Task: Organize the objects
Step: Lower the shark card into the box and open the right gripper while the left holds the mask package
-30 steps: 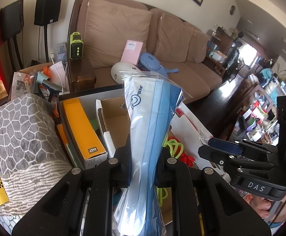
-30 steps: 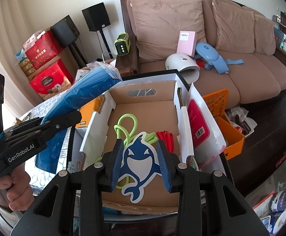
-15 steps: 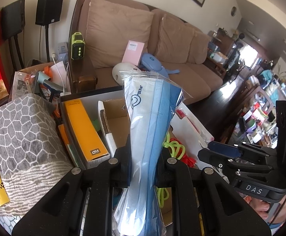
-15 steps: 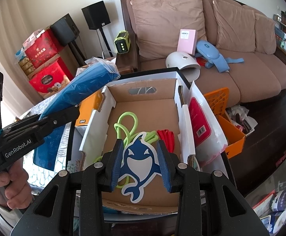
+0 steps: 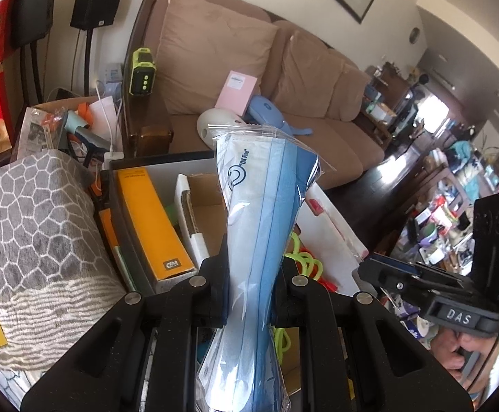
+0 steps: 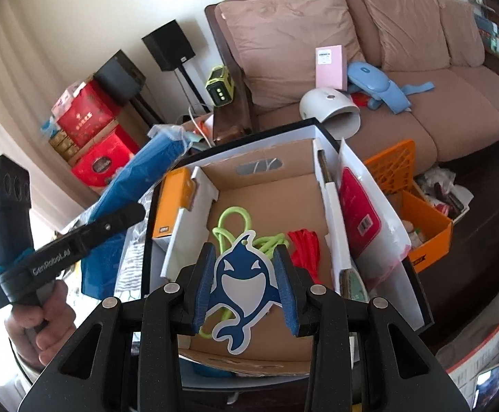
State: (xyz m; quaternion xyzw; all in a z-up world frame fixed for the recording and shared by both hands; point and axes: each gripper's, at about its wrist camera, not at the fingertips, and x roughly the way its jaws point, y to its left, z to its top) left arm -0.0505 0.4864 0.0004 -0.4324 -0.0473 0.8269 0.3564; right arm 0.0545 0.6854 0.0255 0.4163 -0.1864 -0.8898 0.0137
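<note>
The left gripper point(image 5: 251, 276) is clamped tight on a clear plastic bag of pale blue face masks point(image 5: 261, 213), which stands up between its black pads and fans out above them. The right gripper point(image 6: 246, 286) is closed, with its blue pads part-way apart, on a flat card cut-out of a dark blue and white shark point(image 6: 244, 288), pinched by its two sides.

Across the last second almost nothing alters: both grips stay as they were and neither hand travels to speak of. The views only tip a little, as if each wrist were rolling slightly. I read this as a pause while the person picks a spot, not a placing step.

Both held things hang over the open brown cardboard box point(image 6: 266, 192), which sits inside a larger white black-rimmed box point(image 6: 321, 130). The shark card is above the near edge of the cardboard box, over a loop of lime green cord point(image 6: 230, 219) and a bundle of red strap point(image 6: 304, 243) on its floor. The mask bag is over the left side, near a tall orange carton point(image 5: 146, 216) standing between the two box walls.

Neither item is put down yet, so the sorting of these two is still to do; the cardboard box's far half looks free for them.
</note>
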